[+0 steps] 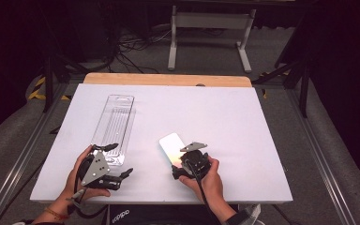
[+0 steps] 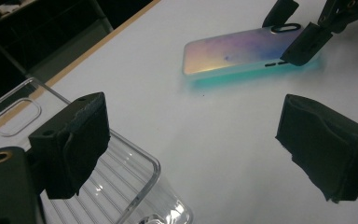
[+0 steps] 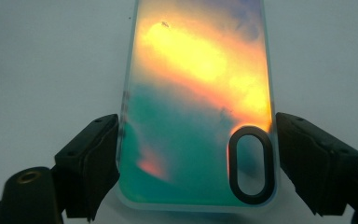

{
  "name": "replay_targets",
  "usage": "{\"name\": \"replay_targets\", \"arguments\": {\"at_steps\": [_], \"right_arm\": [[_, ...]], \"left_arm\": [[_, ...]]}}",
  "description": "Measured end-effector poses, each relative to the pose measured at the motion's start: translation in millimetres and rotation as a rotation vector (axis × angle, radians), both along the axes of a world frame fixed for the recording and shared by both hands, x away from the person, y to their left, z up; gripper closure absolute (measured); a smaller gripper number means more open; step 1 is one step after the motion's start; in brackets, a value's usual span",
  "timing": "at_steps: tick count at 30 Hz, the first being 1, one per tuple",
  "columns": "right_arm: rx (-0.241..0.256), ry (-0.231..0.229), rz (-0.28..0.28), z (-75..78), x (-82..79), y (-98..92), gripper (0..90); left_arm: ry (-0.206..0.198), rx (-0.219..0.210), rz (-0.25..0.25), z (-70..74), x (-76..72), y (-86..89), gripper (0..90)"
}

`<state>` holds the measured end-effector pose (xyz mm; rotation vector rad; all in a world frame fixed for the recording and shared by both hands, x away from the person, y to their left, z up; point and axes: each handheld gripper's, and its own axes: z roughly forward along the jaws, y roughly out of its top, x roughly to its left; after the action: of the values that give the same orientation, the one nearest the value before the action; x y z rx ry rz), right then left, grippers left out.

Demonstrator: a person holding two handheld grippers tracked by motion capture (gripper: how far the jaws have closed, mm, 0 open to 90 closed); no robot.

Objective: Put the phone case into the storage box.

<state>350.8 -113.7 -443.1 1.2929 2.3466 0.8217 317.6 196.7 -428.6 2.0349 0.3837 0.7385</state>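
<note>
At frame centre, the right claw clamps an iridescent plastic phone case by its long edges; light, slippery, slightly flexible. The left claw hangs apart at lower left.

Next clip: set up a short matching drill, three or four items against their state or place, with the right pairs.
Items
1. iridescent phone case
2. clear plastic tray
3. left gripper
4. right gripper

States
A. jaws open, one pad over the tray's near corner
B. jaws set on either side of the case's camera-hole end
C. see-through, ribbed, on the table's left
D. lies flat, orange and teal sheen

Pairs: 1-D, 2-C, 3-A, 4-B
</note>
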Motion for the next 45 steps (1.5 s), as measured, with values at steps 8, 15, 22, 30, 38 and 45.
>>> {"name": "replay_targets", "arguments": {"at_steps": [8,15,22,30,38,45], "right_arm": [[0.049,-0.029,-0.008,8.8,1.3,-8.7,17.5],[0.089,-0.048,0.023,23.2,-1.8,-14.2,17.4],[0.133,-0.052,0.056,34.1,-6.8,-14.7,17.4],[0.148,-0.052,0.1,42.2,-13.6,-10.4,17.4],[0.148,-0.038,0.147,43.9,-16.7,-5.9,17.4],[0.146,-0.02,0.166,45.1,-18.8,-2.6,17.4]], "left_arm": [[-0.079,0.085,-0.01,0.9,-0.6,-21.2,12.4],[-0.149,0.145,-0.029,1.7,-1.5,-41.2,14.9],[-0.232,0.215,-0.051,-0.5,-4.7,-64.7,19.3],[-0.293,0.248,-0.069,-3.1,-5.5,-81.4,24.8],[-0.377,0.314,-0.083,-8.2,-9.9,-97.5,31.8],[-0.477,0.419,-0.087,-11.9,-14.2,-107.1,46.5]]}}
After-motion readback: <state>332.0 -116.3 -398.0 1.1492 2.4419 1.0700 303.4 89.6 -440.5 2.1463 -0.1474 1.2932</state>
